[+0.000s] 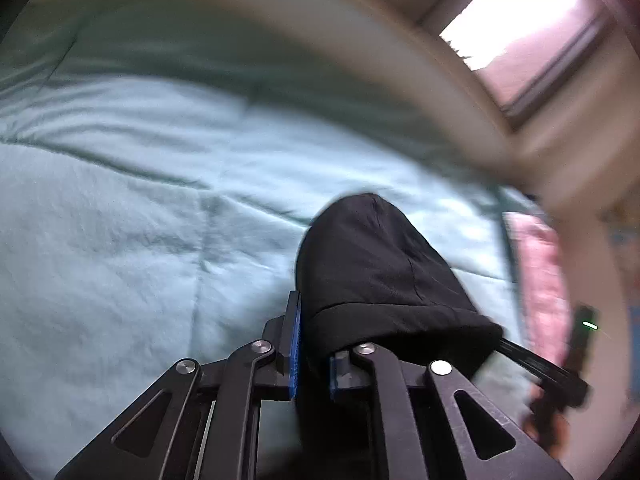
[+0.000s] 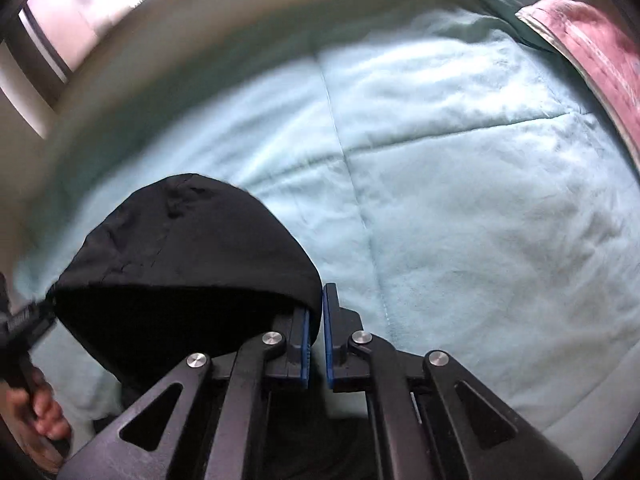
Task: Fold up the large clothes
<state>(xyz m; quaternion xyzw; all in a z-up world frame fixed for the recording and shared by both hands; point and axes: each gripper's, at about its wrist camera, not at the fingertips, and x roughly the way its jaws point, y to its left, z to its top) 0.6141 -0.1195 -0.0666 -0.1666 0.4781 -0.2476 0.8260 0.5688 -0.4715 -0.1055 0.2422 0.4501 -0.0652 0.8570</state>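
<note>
A black garment (image 1: 376, 276) hangs stretched between my two grippers above a light teal quilt (image 1: 132, 216). My left gripper (image 1: 314, 344) is shut on its edge; the cloth drapes over the right finger and runs off to the right. In the right wrist view my right gripper (image 2: 316, 332) is shut on the same black garment (image 2: 188, 264), which bulges out to the left over the left finger. The lower part of the garment is hidden below both grippers.
The teal quilt (image 2: 460, 208) covers the bed. A pink patterned pillow (image 2: 600, 48) lies at the far right, and also shows in the left wrist view (image 1: 540, 280). A cream wall (image 1: 360, 52) and a bright window (image 1: 528, 12) stand behind the bed. The other hand-held gripper (image 1: 560, 376) shows at right.
</note>
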